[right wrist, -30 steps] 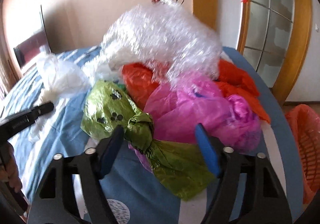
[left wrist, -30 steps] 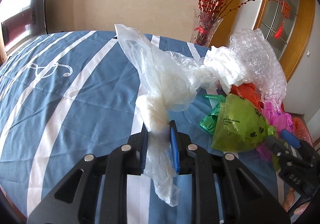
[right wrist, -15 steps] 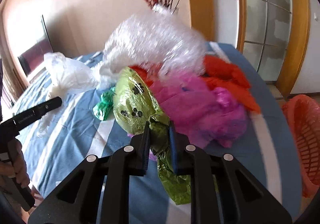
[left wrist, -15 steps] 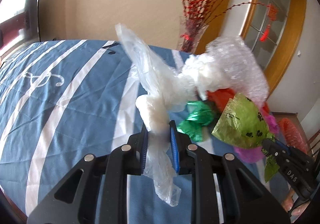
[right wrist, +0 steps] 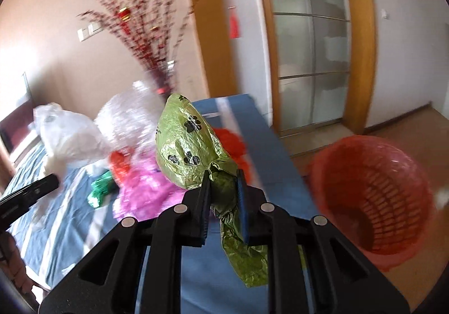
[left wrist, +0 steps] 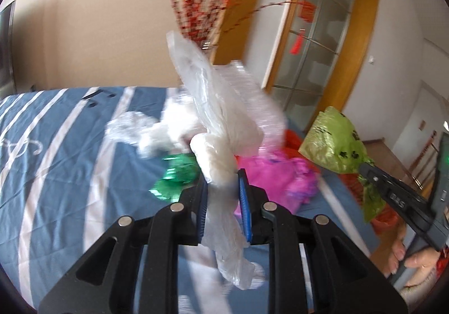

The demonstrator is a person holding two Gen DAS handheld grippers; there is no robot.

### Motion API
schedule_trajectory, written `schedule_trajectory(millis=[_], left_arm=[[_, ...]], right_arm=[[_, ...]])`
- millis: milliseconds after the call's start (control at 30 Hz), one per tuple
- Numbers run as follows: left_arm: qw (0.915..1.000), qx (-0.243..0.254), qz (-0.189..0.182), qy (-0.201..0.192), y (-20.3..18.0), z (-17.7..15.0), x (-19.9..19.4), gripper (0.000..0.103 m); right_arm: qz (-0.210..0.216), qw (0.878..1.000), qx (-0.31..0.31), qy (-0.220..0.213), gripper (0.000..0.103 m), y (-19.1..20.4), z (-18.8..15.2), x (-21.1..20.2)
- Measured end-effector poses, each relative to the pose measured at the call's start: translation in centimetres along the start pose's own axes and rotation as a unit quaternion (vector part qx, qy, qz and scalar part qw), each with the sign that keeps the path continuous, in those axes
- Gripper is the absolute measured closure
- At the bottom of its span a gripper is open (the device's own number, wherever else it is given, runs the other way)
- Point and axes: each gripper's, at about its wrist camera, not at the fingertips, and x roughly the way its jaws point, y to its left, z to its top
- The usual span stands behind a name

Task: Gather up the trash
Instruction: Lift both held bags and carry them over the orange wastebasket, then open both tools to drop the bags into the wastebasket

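We see left gripper (left wrist: pixel 223 190) jaws clamped on clear bag (left wrist: pixel 221 123) neck; right gripper (right wrist: pixel 223 187) jaws clamped on green bag (right wrist: pixel 186 145) knot.

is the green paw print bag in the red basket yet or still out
Out. The green bag hangs pinched in the right tool above the blue bed; the red basket stands on the floor beside it.

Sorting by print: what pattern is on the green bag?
Black paw prints on the green bag, clearest in the right wrist view.
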Motion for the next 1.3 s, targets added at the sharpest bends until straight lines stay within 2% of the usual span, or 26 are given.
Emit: schedule_trajectory(millis=[233,400,633,867,1133,1300], left_arm=[[0.9974,0.029,-0.065,0.011,-5.5,0.4,1.7,0.081],[0.9918,0.044,-0.116,0.031,-10.2,0.8,5.0,0.081],[0.9822,0.07,-0.164,0.059,-16.6,0.7,10.2,0.081],[0.9701,0.105,-0.195,0.098,-22.3,0.1,16.0,0.081],[0.9585,0.126,-0.221,0.129,-26.6,-1.3,19.5,0.081],[0.9544,0.13,-0.227,0.143,-27.9,-2.1,20.9,0.081]], right_arm=[[-0.067,0.996,0.049,-0.013,0.085,-6.0,0.3,-0.5],[-0.113,0.989,0.089,-0.019,0.085,-10.1,0.1,-1.3],[-0.159,0.977,0.137,-0.028,0.085,-15.3,0.0,-1.8],[-0.179,0.966,0.186,-0.024,0.085,-19.4,-0.6,-1.1],[-0.177,0.959,0.221,-0.022,0.085,-22.6,-0.5,0.1],[-0.168,0.957,0.234,-0.026,0.084,-23.7,-0.5,0.3]])
